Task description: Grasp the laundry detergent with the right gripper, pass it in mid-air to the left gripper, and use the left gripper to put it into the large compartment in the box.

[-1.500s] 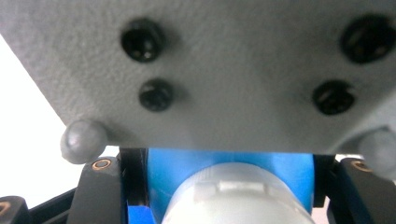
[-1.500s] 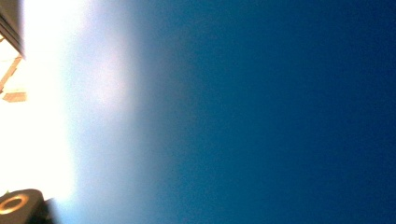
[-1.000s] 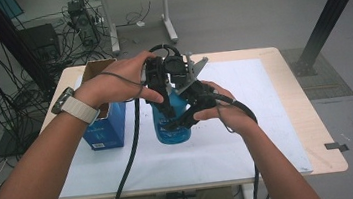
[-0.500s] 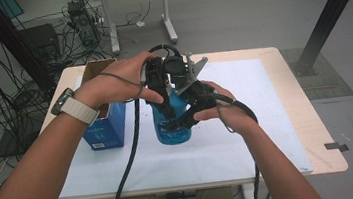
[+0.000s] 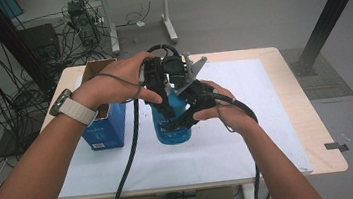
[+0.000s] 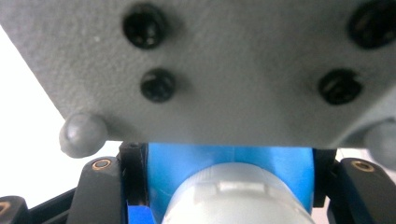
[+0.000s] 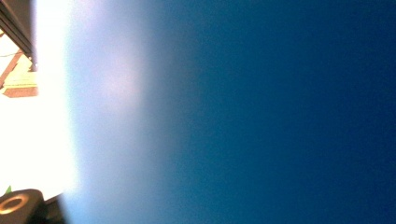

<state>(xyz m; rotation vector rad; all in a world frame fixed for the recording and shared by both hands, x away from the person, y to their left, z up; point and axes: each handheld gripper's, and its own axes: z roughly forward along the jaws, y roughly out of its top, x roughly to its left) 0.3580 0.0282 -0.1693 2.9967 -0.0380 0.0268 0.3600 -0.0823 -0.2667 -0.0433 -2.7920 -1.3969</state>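
Nothing has shifted over the last second, so this reads as a steady hold, not a finished step; the blue bottle [image 5: 172,125] stands mid-table on the white sheet [image 5: 249,136], beside a blue carton [image 5: 105,130]; the left gripper [image 5: 162,88] grips its pale ridged cap [image 6: 233,196]; the right gripper [image 5: 188,113] presses the smooth translucent body, though I cannot tell its grip
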